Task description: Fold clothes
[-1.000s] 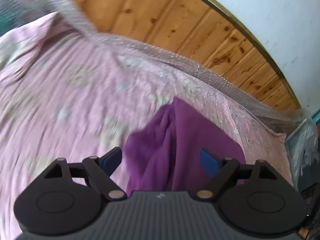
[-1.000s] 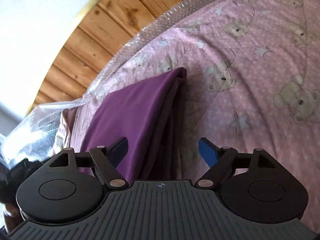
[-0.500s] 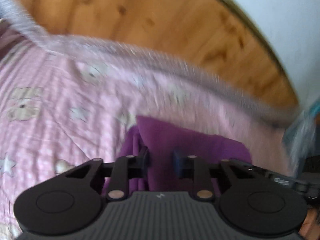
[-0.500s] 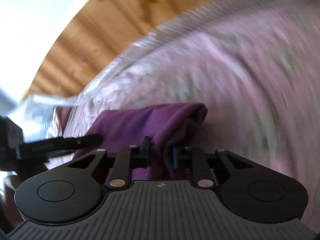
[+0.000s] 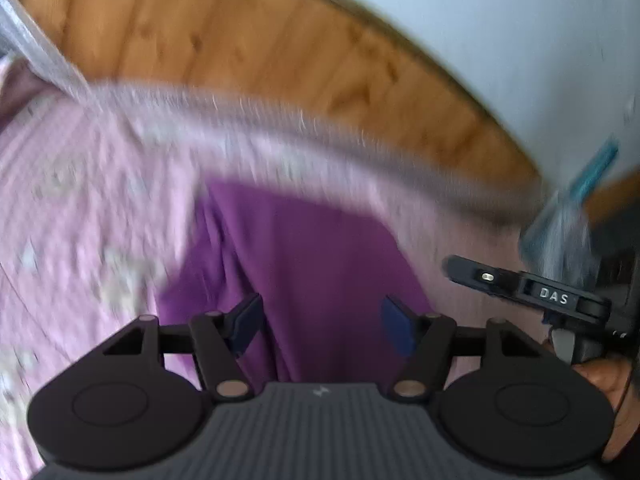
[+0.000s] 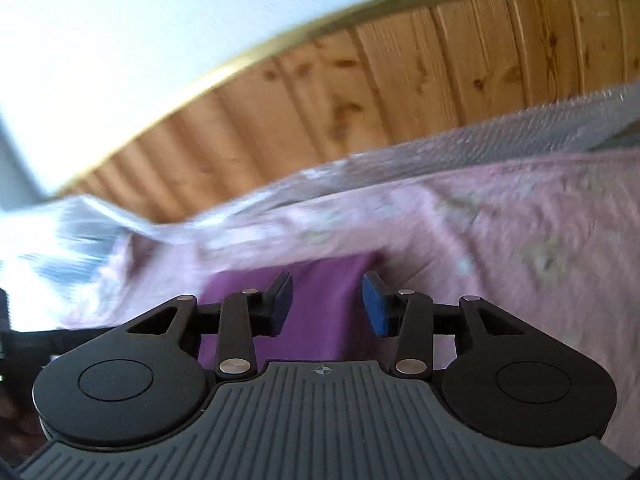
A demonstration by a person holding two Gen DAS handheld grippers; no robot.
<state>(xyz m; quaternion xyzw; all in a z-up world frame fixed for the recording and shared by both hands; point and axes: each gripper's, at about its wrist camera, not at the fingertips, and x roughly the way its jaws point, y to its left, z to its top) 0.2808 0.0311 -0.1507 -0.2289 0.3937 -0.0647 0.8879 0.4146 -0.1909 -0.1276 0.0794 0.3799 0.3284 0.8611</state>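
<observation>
Left gripper [image 5: 320,322] and right gripper [image 6: 327,306], pinched on purple garment [image 5: 316,256] half-second before, now apart; cloth released, lying folded on pink sheet [image 5: 80,200].

Pink bedsheet [image 6: 520,220] beneath wooden panelling [image 6: 400,80] and white wall [image 6: 120,20].

A plain purple garment [image 5: 312,264] lies on a pale pink sheet [image 5: 80,208] with whitish prints.

A pink bedsheet [image 6: 520,248] with pale printed figures is covering the bed — blurred here. Clear plastic wrap [image 6: 500,128] is edging it, and wooden wall panelling [image 5: 224,44] is rising behind, under a pale wall [image 6: 120,28].
</observation>
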